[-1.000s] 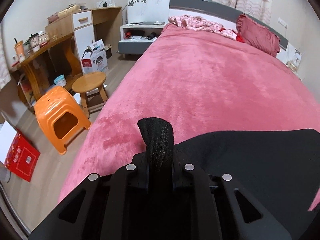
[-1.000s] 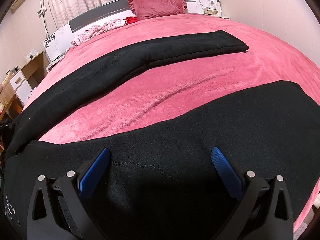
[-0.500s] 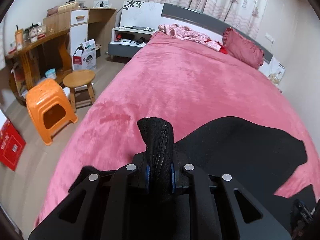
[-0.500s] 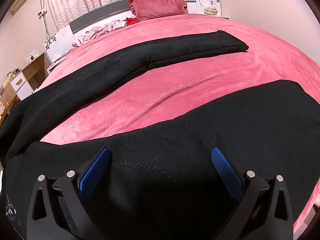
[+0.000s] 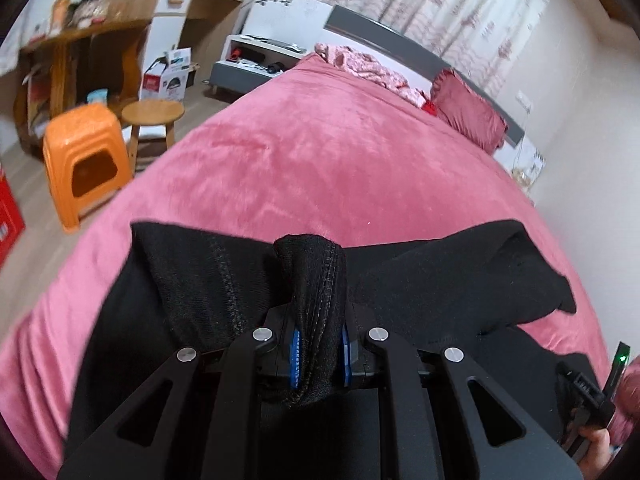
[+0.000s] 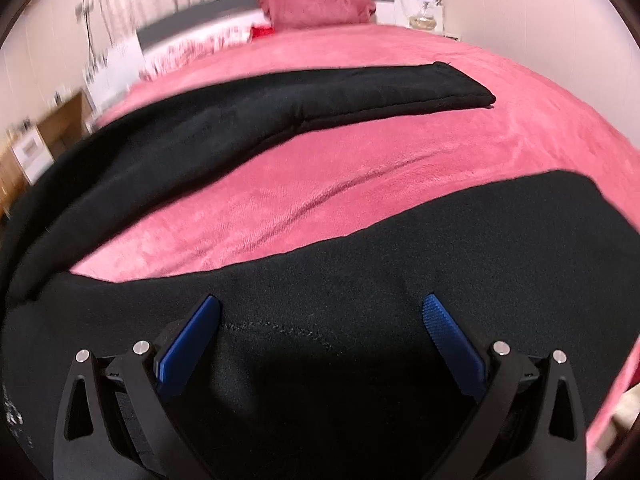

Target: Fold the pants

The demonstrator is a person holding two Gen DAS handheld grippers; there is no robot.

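**Folding pants: first fold in hand, left gripper carrying the cloth**

Clamping a bunched ridge of black fabric, the left gripper [image 5: 319,354] had its blue pads pressed in on both sides of the cloth, jaws nearly together. The pants [image 6: 360,248] lay on the pink bed cover [image 6: 400,152]: one leg [image 6: 304,96] stretched across the far side toward the right, its cuff flat; the other leg [image 6: 480,240] ran across the near side. Left wrist view showed the gripped part lifted, with slack cloth [image 5: 460,280] draped to either side of it.

The right gripper [image 6: 320,332] was spread wide, blue pads well apart, hovering over the near black panel and holding nothing; contact with the cloth could not be told.

Judgement: step in hand was the lengthwise fold, one leg onto the other. Which part of the garment the left gripper held could not be told. Next move called for carrying the pinched cloth across the pink gap, with the right gripper pinning or pinching the near panel so it would not drag. Blur in both views suggested motion.
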